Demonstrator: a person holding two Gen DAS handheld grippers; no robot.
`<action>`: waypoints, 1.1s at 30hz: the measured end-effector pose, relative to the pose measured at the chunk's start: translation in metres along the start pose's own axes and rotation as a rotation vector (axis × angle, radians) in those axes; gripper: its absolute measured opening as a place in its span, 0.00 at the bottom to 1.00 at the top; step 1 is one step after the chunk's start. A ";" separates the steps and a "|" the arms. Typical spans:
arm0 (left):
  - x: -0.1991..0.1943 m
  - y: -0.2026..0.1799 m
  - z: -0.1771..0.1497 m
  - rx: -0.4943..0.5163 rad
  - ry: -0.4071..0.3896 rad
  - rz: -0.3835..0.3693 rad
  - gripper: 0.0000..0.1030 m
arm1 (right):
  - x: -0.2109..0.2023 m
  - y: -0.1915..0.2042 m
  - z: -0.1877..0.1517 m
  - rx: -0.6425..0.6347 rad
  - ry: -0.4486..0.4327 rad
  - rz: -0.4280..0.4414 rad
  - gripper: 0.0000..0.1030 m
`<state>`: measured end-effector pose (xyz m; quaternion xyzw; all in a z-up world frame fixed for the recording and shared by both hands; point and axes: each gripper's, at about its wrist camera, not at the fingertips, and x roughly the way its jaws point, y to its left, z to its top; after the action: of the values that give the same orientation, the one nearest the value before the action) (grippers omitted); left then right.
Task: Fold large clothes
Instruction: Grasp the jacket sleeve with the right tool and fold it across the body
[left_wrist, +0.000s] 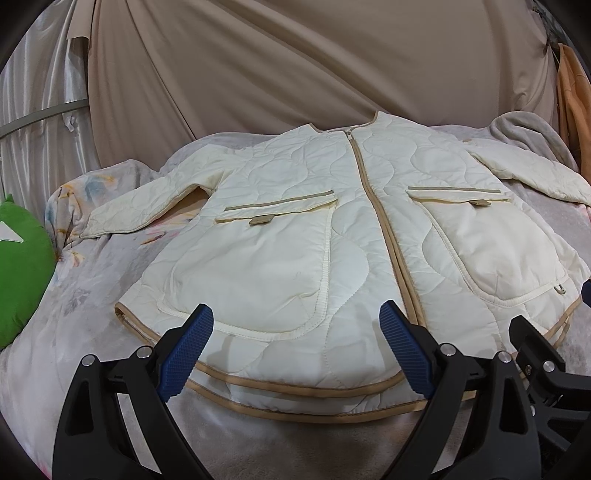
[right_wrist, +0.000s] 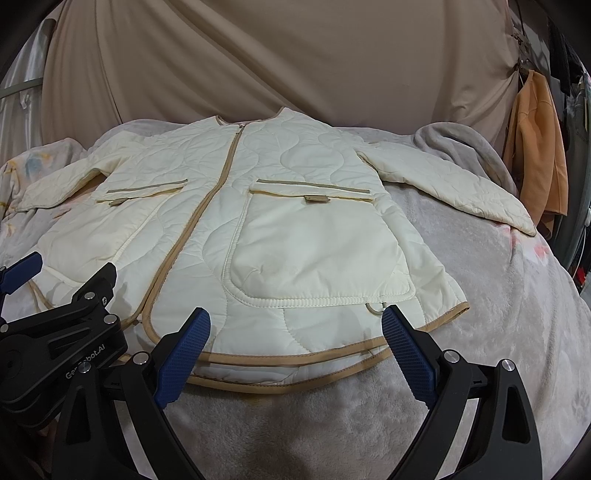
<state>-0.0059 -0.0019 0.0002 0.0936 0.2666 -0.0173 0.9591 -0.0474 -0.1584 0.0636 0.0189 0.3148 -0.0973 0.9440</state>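
Note:
A cream quilted jacket (left_wrist: 314, 206) with tan trim lies flat and zipped, front up, on a bed, sleeves spread to both sides. It also shows in the right wrist view (right_wrist: 258, 206). My left gripper (left_wrist: 297, 321) is open and empty, hovering over the hem below the left pocket. My right gripper (right_wrist: 295, 321) is open and empty, over the hem below the right pocket. The right gripper's body also shows at the right edge of the left wrist view (left_wrist: 546, 354). The left gripper's body shows at the left of the right wrist view (right_wrist: 62, 332).
A pale floral blanket (left_wrist: 74, 295) covers the bed. A green cushion (left_wrist: 22, 269) lies at the left. A grey fleece blanket (right_wrist: 454, 147) is bunched at the back right. Beige drapes (left_wrist: 295, 55) hang behind. An orange garment (right_wrist: 535, 147) hangs at the right.

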 end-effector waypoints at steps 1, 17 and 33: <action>0.000 0.000 0.000 0.000 0.000 0.000 0.87 | 0.000 0.000 0.000 0.000 0.000 0.000 0.90; 0.000 0.000 0.000 0.001 0.001 0.000 0.87 | 0.001 0.001 0.000 0.000 0.001 0.000 0.90; 0.025 0.116 0.050 -0.199 0.023 -0.111 0.93 | 0.045 -0.265 0.088 0.407 0.019 0.005 0.89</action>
<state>0.0504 0.1031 0.0493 -0.0169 0.2829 -0.0427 0.9581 -0.0122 -0.4349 0.1145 0.2108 0.2973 -0.1565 0.9180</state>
